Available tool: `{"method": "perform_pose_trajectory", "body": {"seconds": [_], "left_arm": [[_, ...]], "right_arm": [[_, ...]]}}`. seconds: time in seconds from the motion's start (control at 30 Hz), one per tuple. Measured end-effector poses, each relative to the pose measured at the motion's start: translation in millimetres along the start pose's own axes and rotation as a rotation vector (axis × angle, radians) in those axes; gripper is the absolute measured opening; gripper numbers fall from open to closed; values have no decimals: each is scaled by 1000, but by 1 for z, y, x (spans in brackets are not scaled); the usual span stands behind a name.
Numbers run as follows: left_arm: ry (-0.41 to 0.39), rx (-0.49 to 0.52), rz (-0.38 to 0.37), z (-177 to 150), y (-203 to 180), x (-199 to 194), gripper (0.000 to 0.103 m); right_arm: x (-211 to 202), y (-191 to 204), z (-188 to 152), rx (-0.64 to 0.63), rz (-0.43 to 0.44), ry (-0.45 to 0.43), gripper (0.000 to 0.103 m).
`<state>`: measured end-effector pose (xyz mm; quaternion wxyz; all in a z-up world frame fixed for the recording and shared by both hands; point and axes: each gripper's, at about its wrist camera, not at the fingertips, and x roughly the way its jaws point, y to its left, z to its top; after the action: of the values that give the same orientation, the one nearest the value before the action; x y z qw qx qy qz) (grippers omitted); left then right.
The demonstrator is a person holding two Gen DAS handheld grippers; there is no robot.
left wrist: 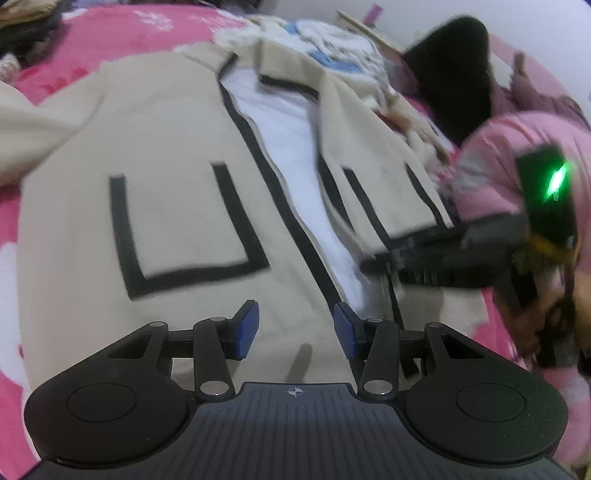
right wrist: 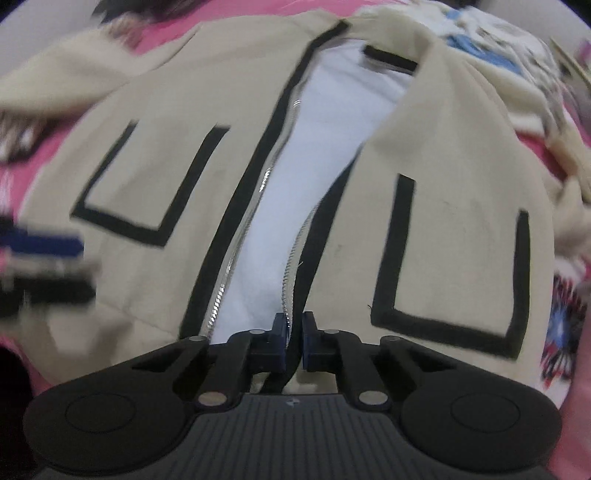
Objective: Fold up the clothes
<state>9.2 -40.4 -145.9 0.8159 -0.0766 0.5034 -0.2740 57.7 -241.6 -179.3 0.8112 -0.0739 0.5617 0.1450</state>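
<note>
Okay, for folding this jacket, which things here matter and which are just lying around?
Part of the job:
- beige jacket, zip open
- right tongs, shut on its zip edge
- left tongs, open above it

Just lying about:
- cream printed garment
- pink bedcover
- black item

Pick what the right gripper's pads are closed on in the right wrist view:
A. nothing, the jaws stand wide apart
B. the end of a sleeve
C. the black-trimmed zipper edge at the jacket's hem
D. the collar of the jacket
C: the right gripper has its blue pads pinched together on the black-trimmed zipper edge at the bottom of the open beige jacket.
</note>
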Motion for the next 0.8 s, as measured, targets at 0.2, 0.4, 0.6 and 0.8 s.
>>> {"method": "perform_pose_trajectory", "body": {"seconds": [0.2,0.4,0.6,0.8], "left_arm": [[97,77,39,-10,-10,10,45],[112,137,49,-15,-24,16,45],[86,208,23,-11,-41,25,45],[58,185,-18,7,-46,44,45]], "right_arm": [[-16,8,-4,35,51,-61,8],[-11,22,-8,-2,35,-84,8],[3,11,-11,66,91,-74,20],[-59,-22,4,129,127,-229,47]]}}
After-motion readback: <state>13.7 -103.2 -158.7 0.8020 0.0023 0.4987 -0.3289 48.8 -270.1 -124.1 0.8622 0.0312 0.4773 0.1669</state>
